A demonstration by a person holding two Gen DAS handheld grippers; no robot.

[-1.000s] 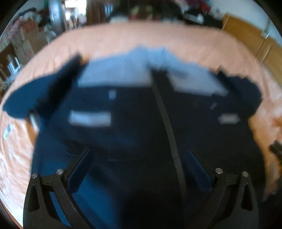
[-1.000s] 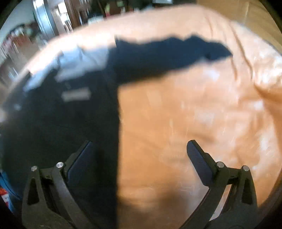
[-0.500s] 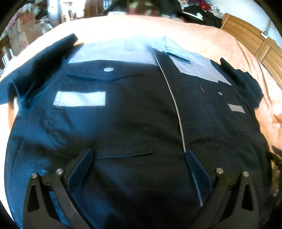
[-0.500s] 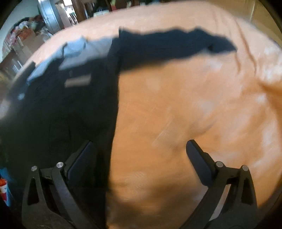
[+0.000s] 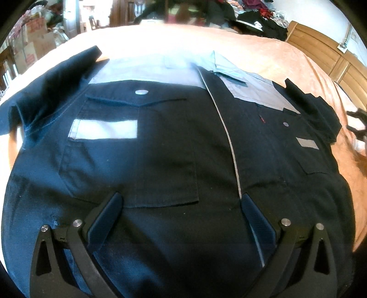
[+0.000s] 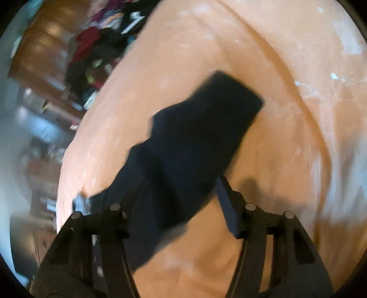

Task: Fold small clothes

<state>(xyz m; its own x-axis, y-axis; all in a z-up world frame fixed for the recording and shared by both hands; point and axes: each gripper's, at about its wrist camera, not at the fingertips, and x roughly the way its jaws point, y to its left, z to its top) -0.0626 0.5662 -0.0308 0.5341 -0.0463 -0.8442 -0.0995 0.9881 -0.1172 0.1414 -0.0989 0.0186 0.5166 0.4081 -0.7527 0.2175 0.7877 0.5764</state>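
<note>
Navy shirt (image 5: 165, 160) lies face-up, flat on the bed (image 5: 263, 52). My left claw (image 5: 181, 206) hovers open above its hem; my right claw (image 6: 181, 183), open, straddles the sleeve (image 6: 201, 128). I should pinch near the cuff.

We see a shirt (image 5: 165, 146) spread flat on the bed (image 5: 263, 52), collar (image 5: 220, 66) at the far side, 2 chest pockets left and right of the placket, a sleeve (image 6: 206, 128) reaching out right, piled clothes (image 5: 259, 13) beyond the bed's far edge, boxes (image 5: 32, 48) far left
</note>
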